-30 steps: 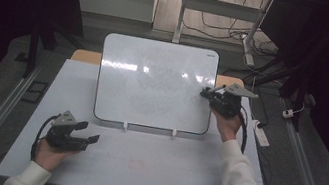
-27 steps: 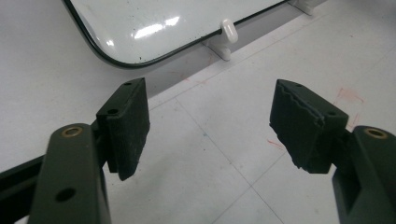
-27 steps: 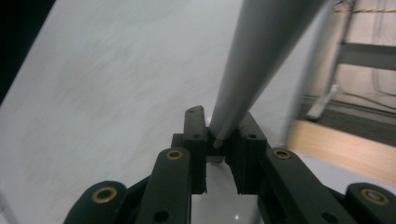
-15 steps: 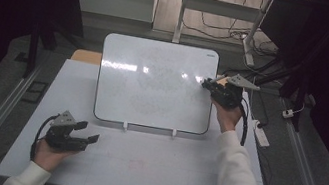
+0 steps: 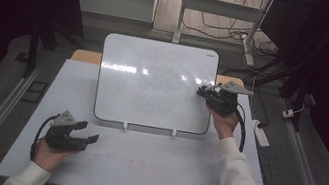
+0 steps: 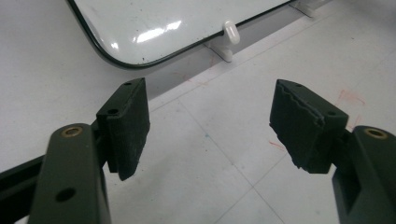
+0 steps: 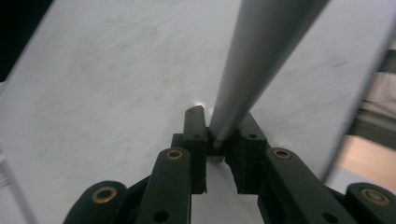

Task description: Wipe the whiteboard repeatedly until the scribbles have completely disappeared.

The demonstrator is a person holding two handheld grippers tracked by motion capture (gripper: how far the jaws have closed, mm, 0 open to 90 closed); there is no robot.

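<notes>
Right gripper view: the right gripper [image 7: 219, 140] pinches a slim grey marker-like stick [image 7: 261, 56], long axis pointing leftward onto the glossy white rectangular whiteboard [image 5: 154, 80].

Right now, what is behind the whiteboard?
Behind the whiteboard a wooden tabletop peeks out at both upper corners, with grey floor and cables farther back. The middle of that wooden top is covered by the board, so I cannot tell what lies there.
</notes>
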